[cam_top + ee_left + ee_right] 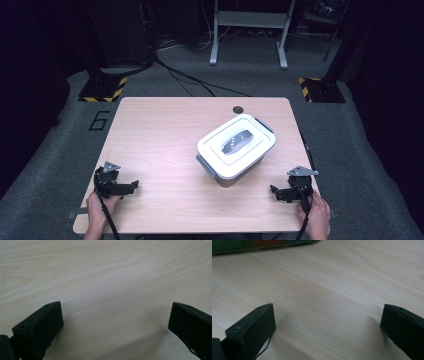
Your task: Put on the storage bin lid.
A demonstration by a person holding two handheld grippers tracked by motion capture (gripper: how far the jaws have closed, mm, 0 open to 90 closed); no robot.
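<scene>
Box (262, 243) is cut off beyond the right hand-held gripper (328, 317), contents blurred.

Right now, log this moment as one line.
left gripper: open, empty | right gripper: open, empty | lidded container: mid-table, closed, untouched

Count, high view: one table (160, 150), light wood, centre of frame. One container (227, 162), right of centre, with one white lid (212, 147) and one grey handle (237, 142) on the lid. Two grippers: left gripper (134, 186) at lower left, right gripper (273, 190) at lower right. Two hands: left hand (97, 206), right hand (316, 214), bottom edge. Two yellow-black striped floor plates (102, 91), upper left and upper right.
</scene>
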